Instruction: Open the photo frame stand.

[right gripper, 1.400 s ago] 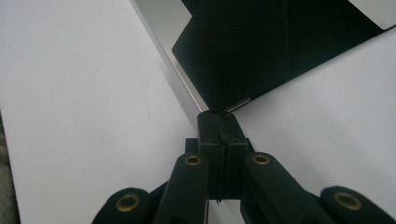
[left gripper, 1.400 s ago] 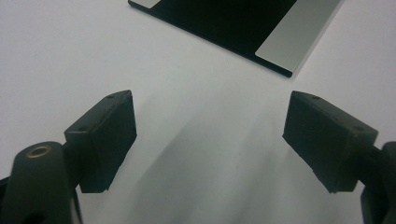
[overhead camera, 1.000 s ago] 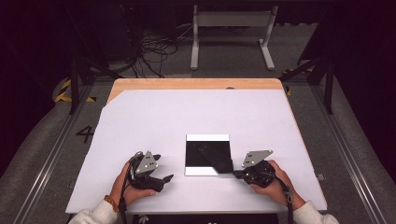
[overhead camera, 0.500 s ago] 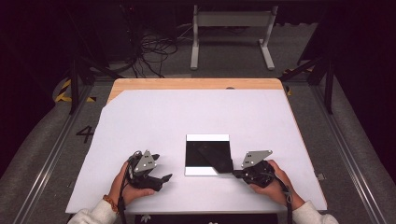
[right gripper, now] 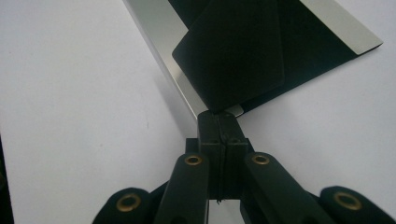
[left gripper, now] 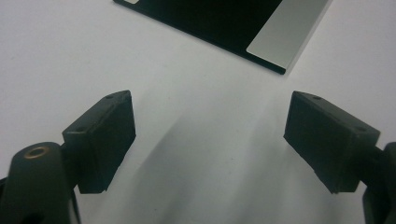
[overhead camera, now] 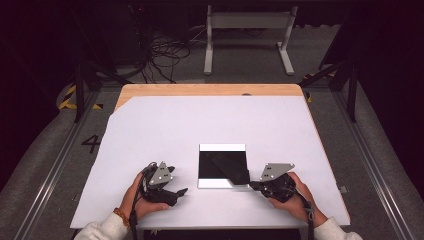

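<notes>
The high view is looking forward and down from above the person's side, taking in the whole white table (overhead camera: 210, 130), the floor beyond it, and both hands coming in from the bottom edge. The left gripper view is riding low and close over the tabletop, looking along its own black jaws toward a corner of the black sheet (left gripper: 219, 18), while the right gripper view is sitting nearer still, facing along its jaws at the sheet's folded-over corner (right gripper: 233, 56). All three views are sharing that black sheet (overhead camera: 222, 162) and the white surface around it.
</notes>
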